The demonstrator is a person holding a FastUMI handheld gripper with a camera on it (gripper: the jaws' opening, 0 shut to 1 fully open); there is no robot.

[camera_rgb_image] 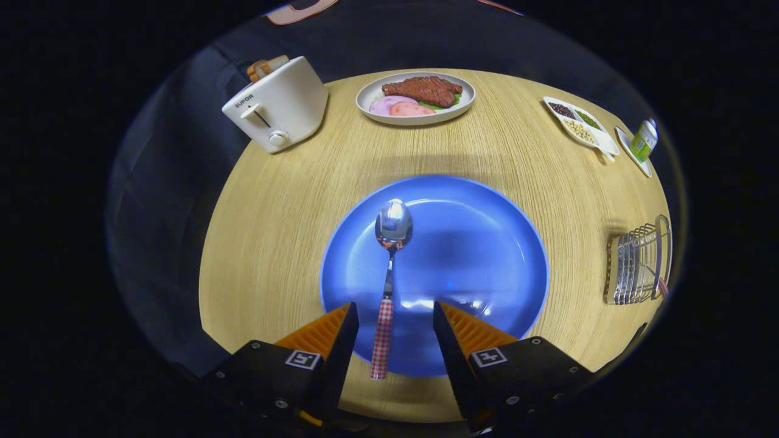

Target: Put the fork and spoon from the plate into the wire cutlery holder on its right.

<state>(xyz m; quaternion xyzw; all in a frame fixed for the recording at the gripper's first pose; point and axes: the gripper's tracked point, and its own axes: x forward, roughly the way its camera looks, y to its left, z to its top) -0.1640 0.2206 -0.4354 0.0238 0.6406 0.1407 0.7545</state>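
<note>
Straddling the spoon (387,286) on the blue plate (487,255), the claw (395,316) gapes wide; toaster (277,106) reads SUPOR.

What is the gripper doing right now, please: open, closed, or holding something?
Gripper: open, holding nothing; its fingers straddle the red-checked handle of the spoon lying on the blue plate, without touching it.

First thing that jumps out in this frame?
The blue plate mid-table, with the spoon lying on it, its checked handle running between the open tongs. Beyond the plate sit a white toaster and a dish of meat; the wire cutlery holder stands right of the plate.
</note>
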